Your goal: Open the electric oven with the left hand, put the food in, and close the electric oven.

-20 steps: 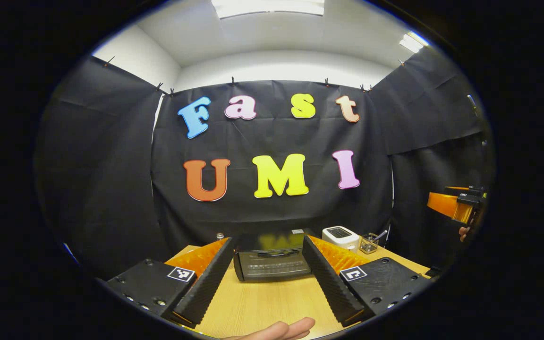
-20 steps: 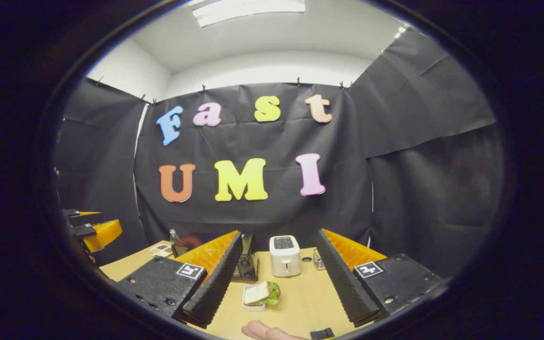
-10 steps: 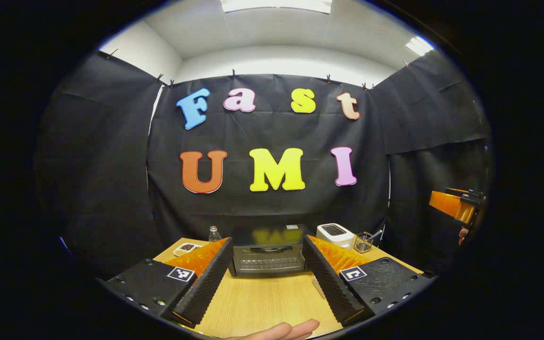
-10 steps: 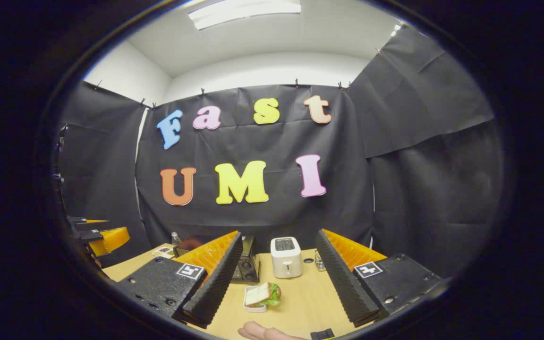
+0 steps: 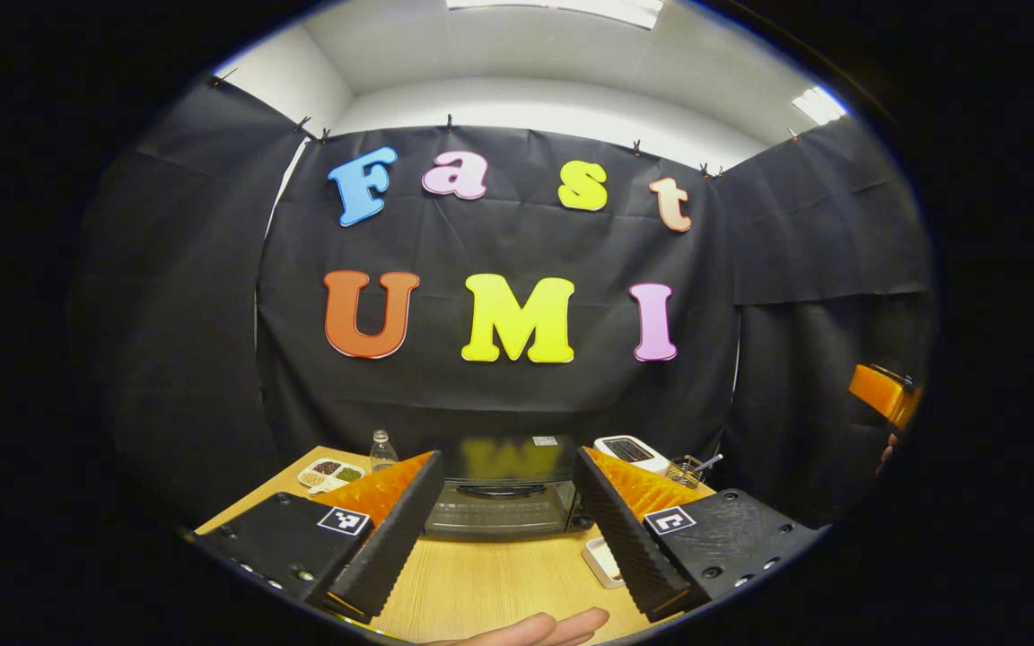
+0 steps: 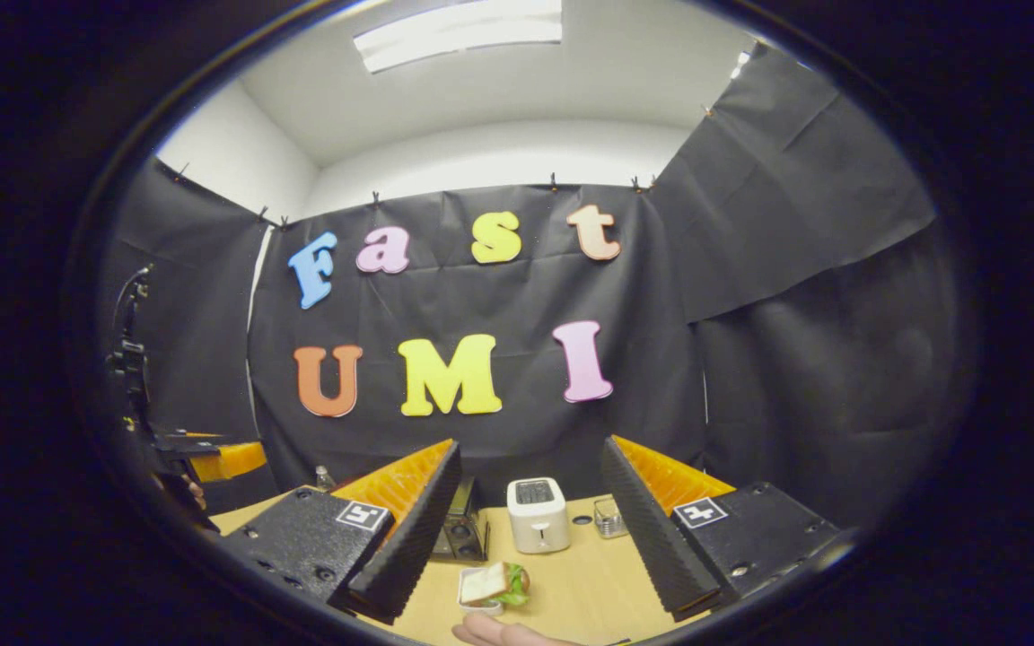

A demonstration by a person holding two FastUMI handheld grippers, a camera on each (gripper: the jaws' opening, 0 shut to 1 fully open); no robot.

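The black electric oven (image 5: 499,502) stands at the back of the wooden table (image 5: 490,588), door shut, its handle across the top of the door. My left gripper (image 5: 507,459) hovers well in front of it, open and holding nothing. A sandwich with lettuce in a small white dish (image 6: 492,583) lies near the table's front. Above and behind it my right gripper (image 6: 530,447) is open. A corner of the dish (image 5: 602,561) peeks out beside my left gripper's right finger. The oven's control side (image 6: 463,531) is partly hidden behind my right gripper's left finger.
A white toaster (image 6: 537,513) and a small wire holder (image 6: 609,516) stand right of the oven. A water bottle (image 5: 380,449) and a divided snack tray (image 5: 330,471) sit at the back left. A person's fingers (image 5: 535,626) show at the lower edge.
The left gripper has drawn back from the oven, which looks smaller, and the bottle and snack tray have come into view. The right gripper has tilted upward slightly. Both stay open.
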